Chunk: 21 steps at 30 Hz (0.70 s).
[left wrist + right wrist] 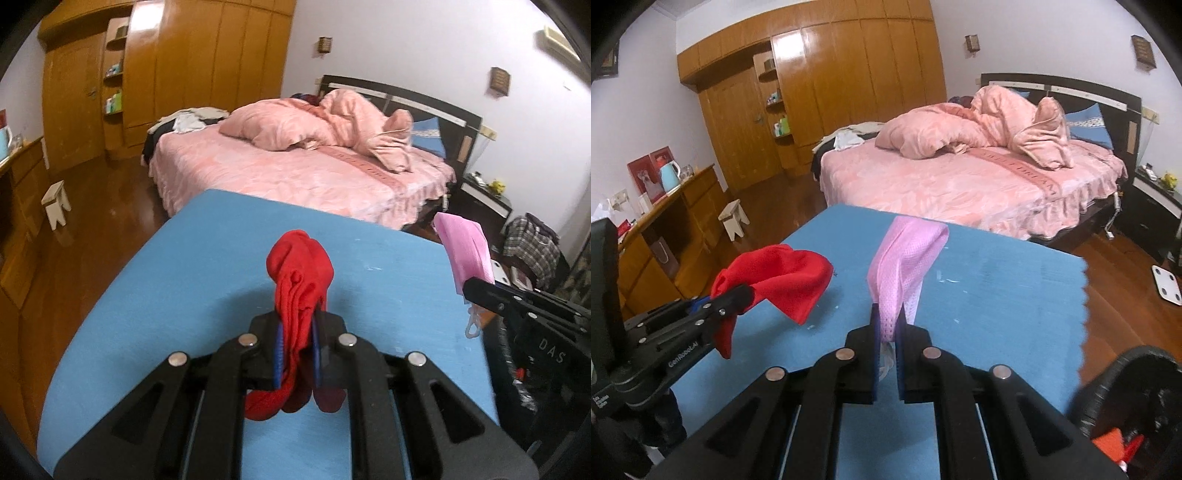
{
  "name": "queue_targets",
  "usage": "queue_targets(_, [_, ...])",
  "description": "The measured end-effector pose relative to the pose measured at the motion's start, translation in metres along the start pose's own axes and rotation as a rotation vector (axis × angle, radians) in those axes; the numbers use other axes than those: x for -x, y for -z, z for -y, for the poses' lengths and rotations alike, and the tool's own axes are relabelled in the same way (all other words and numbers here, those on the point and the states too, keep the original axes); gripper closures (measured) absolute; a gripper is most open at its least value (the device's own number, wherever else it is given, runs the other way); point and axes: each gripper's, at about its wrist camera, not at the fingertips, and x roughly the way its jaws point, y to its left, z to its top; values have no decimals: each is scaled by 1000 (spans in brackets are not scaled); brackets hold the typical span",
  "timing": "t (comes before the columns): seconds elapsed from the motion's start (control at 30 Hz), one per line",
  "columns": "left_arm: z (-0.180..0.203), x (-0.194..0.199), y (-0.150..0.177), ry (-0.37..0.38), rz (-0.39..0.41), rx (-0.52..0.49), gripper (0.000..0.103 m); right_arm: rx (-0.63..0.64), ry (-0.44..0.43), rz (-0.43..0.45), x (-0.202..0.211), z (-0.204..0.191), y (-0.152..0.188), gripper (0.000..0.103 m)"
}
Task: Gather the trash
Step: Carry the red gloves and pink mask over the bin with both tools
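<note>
My left gripper [297, 325] is shut on a crumpled red cloth [301, 275] and holds it above the blue table [184, 280]. The red cloth [779, 280] and left gripper [738, 297] also show at the left of the right wrist view. My right gripper [888, 317] is shut on a pink face mask [905, 258], held above the table [997, 295]. The mask [463, 251] and right gripper [471, 290] show at the right of the left wrist view, over the table's right edge.
A black-lined trash bin [1130, 402] with something red inside stands at the lower right beside the table. A pink bed [960, 184] lies beyond the table. A wooden dresser [665, 236] and small stool [735, 218] are at left; a white scale [1165, 284] lies on the floor.
</note>
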Motion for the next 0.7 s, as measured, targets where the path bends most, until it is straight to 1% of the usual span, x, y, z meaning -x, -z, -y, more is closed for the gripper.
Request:
queue_targets(0.17, [41,20,8,73,20,-46,92,-36,28,32,44,22,10,96])
queue_targets(0.33, [83,34,17,151,26,-103,92,-58,67,51,78,44,24,96])
queue_targets(0.53, [134,46,25,235,37,-159,92,-106,148,82,123,80,46,96])
queue_targets(0.7, [169,48,35,302,28,-196,92,-177,241,99,156,124,67,96])
